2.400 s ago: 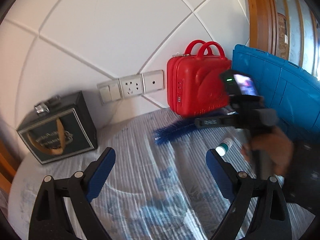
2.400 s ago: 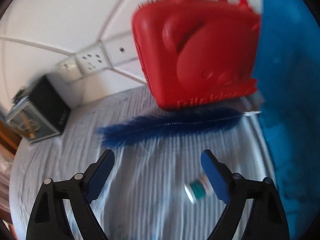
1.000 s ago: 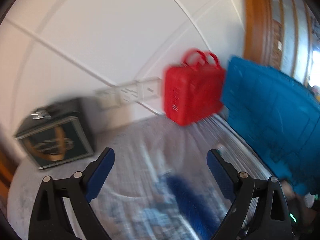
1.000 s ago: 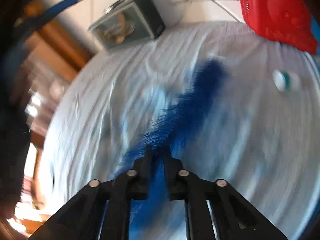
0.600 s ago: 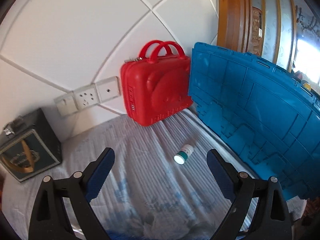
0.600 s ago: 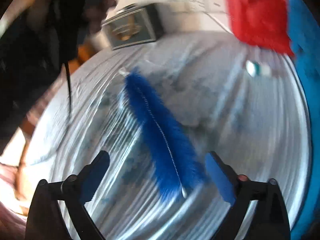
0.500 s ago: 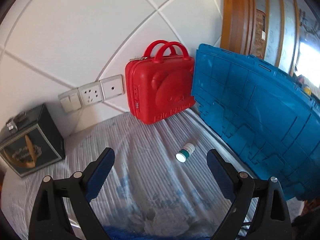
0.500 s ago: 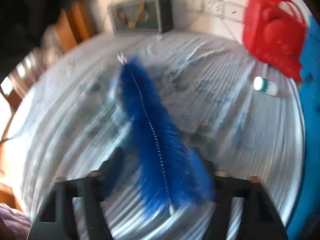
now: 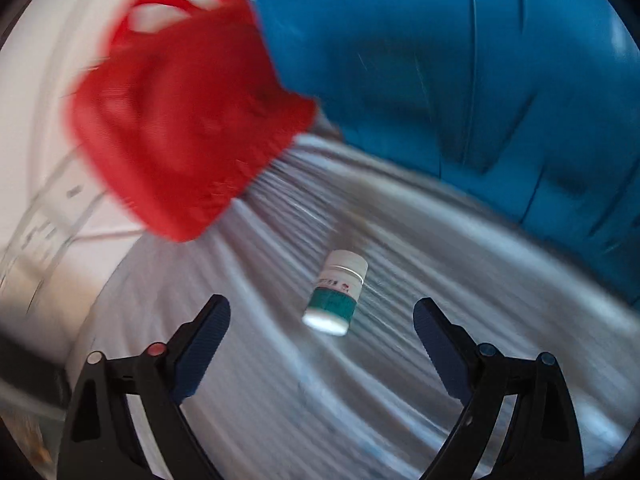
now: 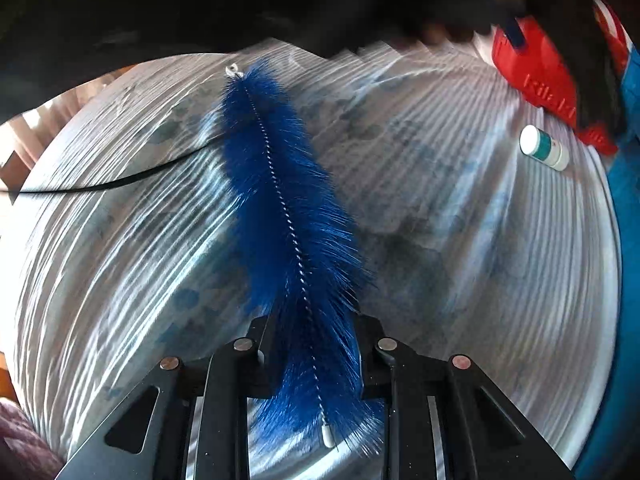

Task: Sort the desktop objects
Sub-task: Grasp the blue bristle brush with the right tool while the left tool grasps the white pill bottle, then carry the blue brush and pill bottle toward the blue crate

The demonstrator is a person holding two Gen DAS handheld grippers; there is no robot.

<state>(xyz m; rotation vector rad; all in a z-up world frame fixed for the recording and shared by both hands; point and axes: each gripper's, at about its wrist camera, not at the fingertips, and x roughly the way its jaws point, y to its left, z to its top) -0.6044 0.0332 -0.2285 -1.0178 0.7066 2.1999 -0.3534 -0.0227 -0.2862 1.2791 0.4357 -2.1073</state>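
Observation:
A small white bottle with a teal label lies on its side on the striped cloth, just ahead of and between the fingers of my left gripper, which is open and empty. The bottle also shows far right in the right wrist view. My right gripper is closed around the lower part of a long blue bristle brush with a twisted wire core. The brush stretches away from the fingers across the cloth.
A red case with handles stands against the white wall beyond the bottle; it also shows in the right wrist view. A large blue plastic panel leans at the right. A thin black cable crosses the cloth at left.
My left gripper has swung in close over the bottle, which now lies between its fingers. My right gripper has closed on the brush again after having opened.

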